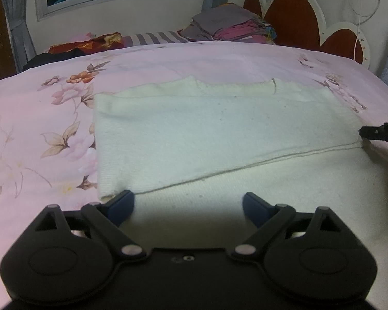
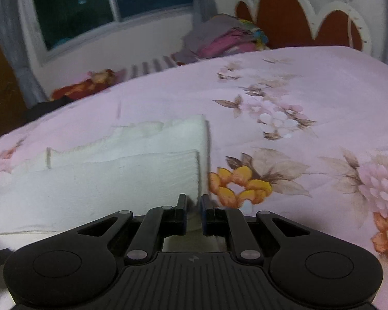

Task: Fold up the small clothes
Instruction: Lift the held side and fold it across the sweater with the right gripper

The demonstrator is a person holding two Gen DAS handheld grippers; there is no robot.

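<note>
Left wrist view: cream knit garment [image 1: 219, 134] lying folded on the pink floral bedspread [image 1: 38, 118].
Its fingers wide apart, the left tool [image 1: 188, 201] hovers at the bottom centre over the garment's near edge, gripping nothing; a black tip of the right tool [image 1: 375, 133] meets the fabric at the right edge. A pile of clothes [image 1: 230, 25] sits at the upper centre.
Right wrist view: the right tool [image 2: 193, 201], bottom centre, is clamped on what seems the garment's corner [image 2: 194, 199], though blur softens it.
</note>
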